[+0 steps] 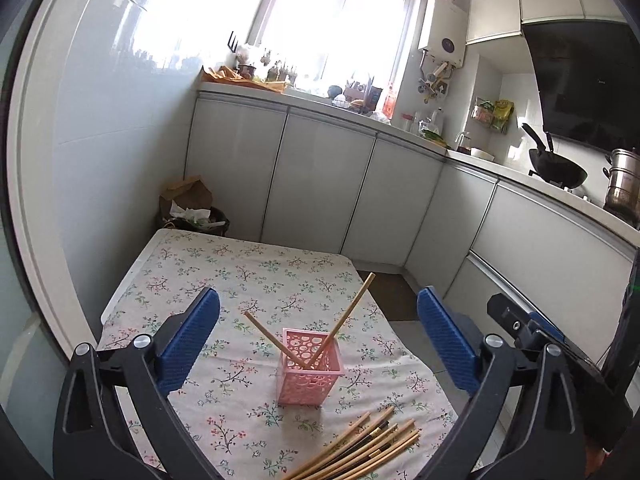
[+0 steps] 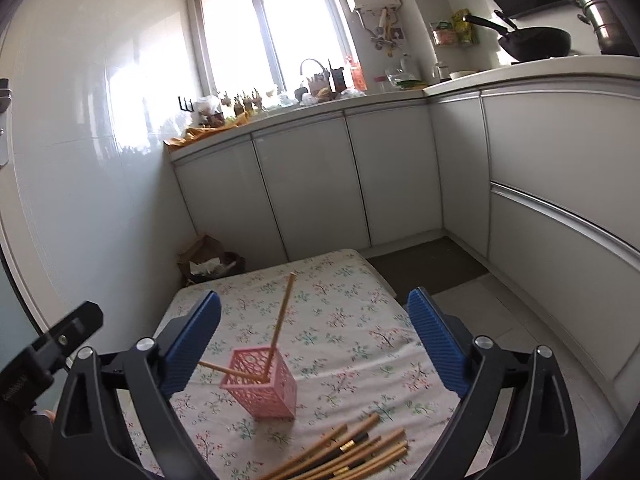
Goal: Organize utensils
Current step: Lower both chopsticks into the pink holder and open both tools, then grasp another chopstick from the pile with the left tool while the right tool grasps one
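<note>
A pink perforated holder (image 1: 309, 368) stands upright on the floral tablecloth (image 1: 256, 276). Two wooden chopsticks (image 1: 352, 312) lean in it, crossed. It also shows in the right wrist view (image 2: 262, 384), with one chopstick (image 2: 282, 312) sticking up. A loose pile of several chopsticks (image 1: 360, 450) lies on the cloth in front of the holder, also in the right wrist view (image 2: 352, 454). My left gripper (image 1: 318, 328) is open and empty, above and behind the holder. My right gripper (image 2: 314, 324) is open and empty, also above the table.
The small table (image 2: 360, 280) stands in a kitchen corner. White cabinets (image 1: 320, 184) run behind and to the right. A bin with paper bags (image 1: 192, 208) sits at the far left corner. A wok (image 1: 556, 166) and pot (image 1: 622, 184) sit on the counter. The right gripper's body (image 1: 524, 324) shows at right.
</note>
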Demonstrator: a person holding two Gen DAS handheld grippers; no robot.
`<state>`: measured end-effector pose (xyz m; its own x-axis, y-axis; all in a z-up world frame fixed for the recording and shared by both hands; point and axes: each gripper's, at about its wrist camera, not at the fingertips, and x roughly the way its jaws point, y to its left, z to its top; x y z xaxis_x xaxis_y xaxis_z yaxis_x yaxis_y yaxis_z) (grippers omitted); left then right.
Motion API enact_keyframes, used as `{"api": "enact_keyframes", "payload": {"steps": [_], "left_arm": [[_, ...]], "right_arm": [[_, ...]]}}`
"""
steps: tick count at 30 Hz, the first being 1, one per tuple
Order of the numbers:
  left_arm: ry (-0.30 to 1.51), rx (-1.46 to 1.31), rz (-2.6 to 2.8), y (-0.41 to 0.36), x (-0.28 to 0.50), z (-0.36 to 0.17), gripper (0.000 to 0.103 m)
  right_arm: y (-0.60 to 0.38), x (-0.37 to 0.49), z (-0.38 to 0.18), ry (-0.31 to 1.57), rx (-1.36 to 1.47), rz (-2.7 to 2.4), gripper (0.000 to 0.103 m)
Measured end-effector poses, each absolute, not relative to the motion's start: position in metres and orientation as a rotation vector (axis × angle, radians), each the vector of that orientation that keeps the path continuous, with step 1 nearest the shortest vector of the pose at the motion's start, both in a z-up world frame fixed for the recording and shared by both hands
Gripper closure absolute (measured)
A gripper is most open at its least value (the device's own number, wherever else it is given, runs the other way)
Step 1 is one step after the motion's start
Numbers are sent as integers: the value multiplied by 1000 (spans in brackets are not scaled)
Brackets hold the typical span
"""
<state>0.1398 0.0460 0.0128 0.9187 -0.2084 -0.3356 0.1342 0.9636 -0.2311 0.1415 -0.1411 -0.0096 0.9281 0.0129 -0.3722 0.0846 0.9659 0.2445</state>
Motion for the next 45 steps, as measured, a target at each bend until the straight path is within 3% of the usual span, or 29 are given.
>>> {"api": "enact_keyframes", "payload": {"steps": [23, 31, 35, 42, 44, 45], "left_arm": [[480, -131, -212, 26, 117, -12, 7], [908, 11, -403, -22, 144, -78, 7], [1066, 111, -469, -62, 164, -108, 7], [1268, 212, -464, -119, 240, -138, 7], [1338, 196, -452, -124, 262, -147, 16], [1385, 184, -445, -128, 275, -155, 26]], "right_arm": [[-156, 83, -26, 426, 238, -47, 7], [-202, 56, -118, 713, 217, -131, 7], [-232, 62, -161, 909, 377, -148, 7], [-263, 64, -179, 955, 575, -153, 7], [-268, 67, -186, 975, 625, -149, 7], [-271, 69, -189, 984, 652, -144, 7]]}}
